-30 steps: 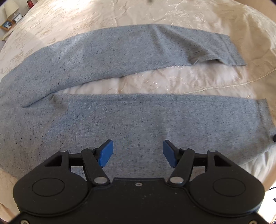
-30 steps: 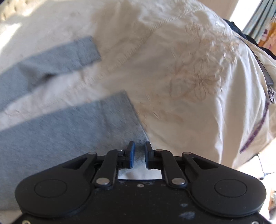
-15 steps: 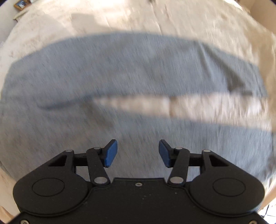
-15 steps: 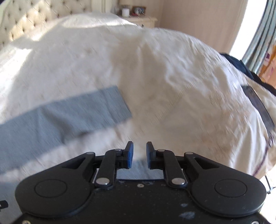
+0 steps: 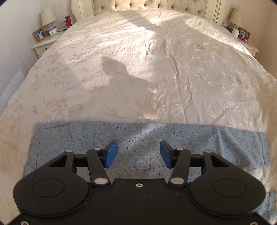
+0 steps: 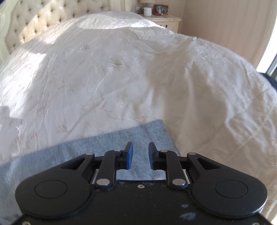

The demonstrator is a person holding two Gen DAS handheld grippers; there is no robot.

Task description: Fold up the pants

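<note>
The grey-blue pants (image 5: 135, 136) lie flat on a cream bedspread (image 5: 138, 72), stretched left to right in the left wrist view. My left gripper (image 5: 138, 153) is open and empty above the pants' middle. In the right wrist view, a leg end of the pants (image 6: 147, 133) lies under my right gripper (image 6: 139, 154). Its jaws stand a small gap apart with pants fabric showing between and behind them; I cannot tell whether they hold it.
A tufted headboard (image 5: 147, 4) stands at the far end. Nightstands with lamps and photo frames flank the bed at left (image 5: 46, 39) and right (image 5: 242, 34). The bed's right side slopes down (image 6: 251, 129). A dark item (image 6: 270, 77) lies at the right edge.
Both cameras tilted up from looking down at the spread legs to looking across the bed. The pants now show as one band, and the right gripper's jaws stand a little wider apart.
</note>
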